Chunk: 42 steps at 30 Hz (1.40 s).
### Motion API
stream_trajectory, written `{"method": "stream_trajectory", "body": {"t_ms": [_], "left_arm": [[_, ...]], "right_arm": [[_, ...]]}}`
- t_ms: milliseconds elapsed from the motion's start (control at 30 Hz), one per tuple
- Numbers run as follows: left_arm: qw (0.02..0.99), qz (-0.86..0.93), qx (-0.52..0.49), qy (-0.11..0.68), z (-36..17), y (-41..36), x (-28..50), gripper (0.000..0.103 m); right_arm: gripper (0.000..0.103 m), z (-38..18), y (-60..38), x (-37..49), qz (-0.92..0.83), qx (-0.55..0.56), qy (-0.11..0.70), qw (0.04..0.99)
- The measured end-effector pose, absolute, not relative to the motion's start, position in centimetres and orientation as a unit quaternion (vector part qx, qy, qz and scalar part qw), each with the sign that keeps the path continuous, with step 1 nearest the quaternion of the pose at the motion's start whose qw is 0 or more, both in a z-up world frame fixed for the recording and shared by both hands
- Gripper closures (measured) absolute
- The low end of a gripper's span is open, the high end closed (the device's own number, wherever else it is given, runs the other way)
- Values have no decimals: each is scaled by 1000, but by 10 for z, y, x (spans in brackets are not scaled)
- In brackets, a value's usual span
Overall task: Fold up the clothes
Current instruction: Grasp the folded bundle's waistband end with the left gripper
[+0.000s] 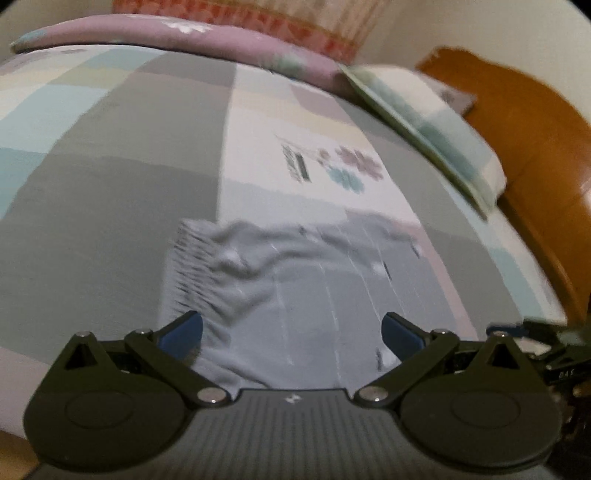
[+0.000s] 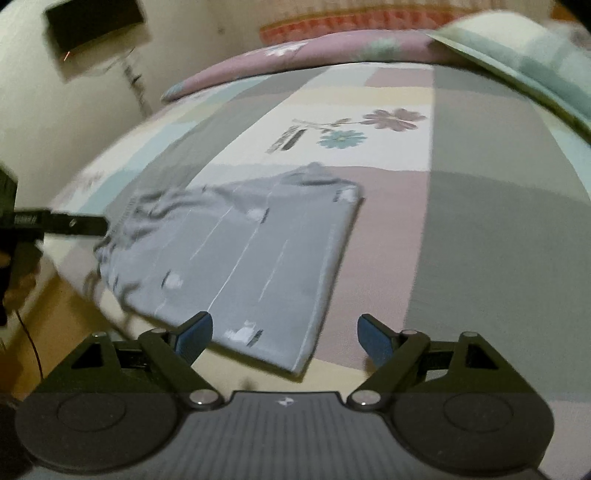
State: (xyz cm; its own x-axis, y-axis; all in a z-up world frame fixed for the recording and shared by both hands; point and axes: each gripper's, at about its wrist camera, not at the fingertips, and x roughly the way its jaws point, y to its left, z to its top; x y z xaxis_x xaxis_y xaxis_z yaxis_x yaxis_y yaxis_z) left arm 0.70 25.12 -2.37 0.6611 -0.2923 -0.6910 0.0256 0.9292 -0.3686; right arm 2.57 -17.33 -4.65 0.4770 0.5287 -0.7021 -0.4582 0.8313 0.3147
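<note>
- Surface: a bed under a patchwork bedspread (image 1: 110, 155) of grey, teal, pink and cream blocks, one printed with flowers; a pillow (image 1: 436, 125) and an orange-brown headboard (image 1: 535, 147) at its far right in my left view.
- Task item: a light grey garment (image 2: 236, 251) with thin white lines, lying on the bedspread near the bed's edge — right side flat with a clean straight fold edge, left side bunched and wrinkled.
- My left gripper (image 1: 291, 328): fingers spread wide over the garment's near portion, nothing pinched.
- My right gripper (image 2: 284, 332): likewise spread, empty, hovering over the garment's near corner.
- Risks, as I judge them: pinching the bedspread along with the cloth; grabbing only the top layer, so the existing fold slides apart; dragging the rumpled side off the bed's edge.
- Left view only: the headboard, the ribbed band (image 1: 192, 266) at the garment's left end.
- Right view only: the neat right edge, a dark box (image 2: 96, 22) on the wall, floor beside the bed — and my left gripper's finger reaching in by the wrinkles.
</note>
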Motion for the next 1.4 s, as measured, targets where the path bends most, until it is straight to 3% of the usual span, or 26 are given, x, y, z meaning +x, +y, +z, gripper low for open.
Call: {"method": "stream_trajectory", "body": {"t_ms": [300,500,800,1033,1400], "left_arm": [[838,-94,-305,442,-57,315,24,1],[819,-115,-296,477,-69,312,44,1],[803,-165,-349,454,-85,319,77,1],[767,-184,-396,470,-88,330,60,1],[739,-195,-402,504,-97,323,97,1]], "right_arm": [[8,-53,-190,32,278,84,435,852],[7,-52,-186,32,273,77,439,853],[5,-52,-182,34,271,79,442,852],[5,-47,-181,34,275,74,441,851],[1,-72,-201,102,316,235,474,787]]}}
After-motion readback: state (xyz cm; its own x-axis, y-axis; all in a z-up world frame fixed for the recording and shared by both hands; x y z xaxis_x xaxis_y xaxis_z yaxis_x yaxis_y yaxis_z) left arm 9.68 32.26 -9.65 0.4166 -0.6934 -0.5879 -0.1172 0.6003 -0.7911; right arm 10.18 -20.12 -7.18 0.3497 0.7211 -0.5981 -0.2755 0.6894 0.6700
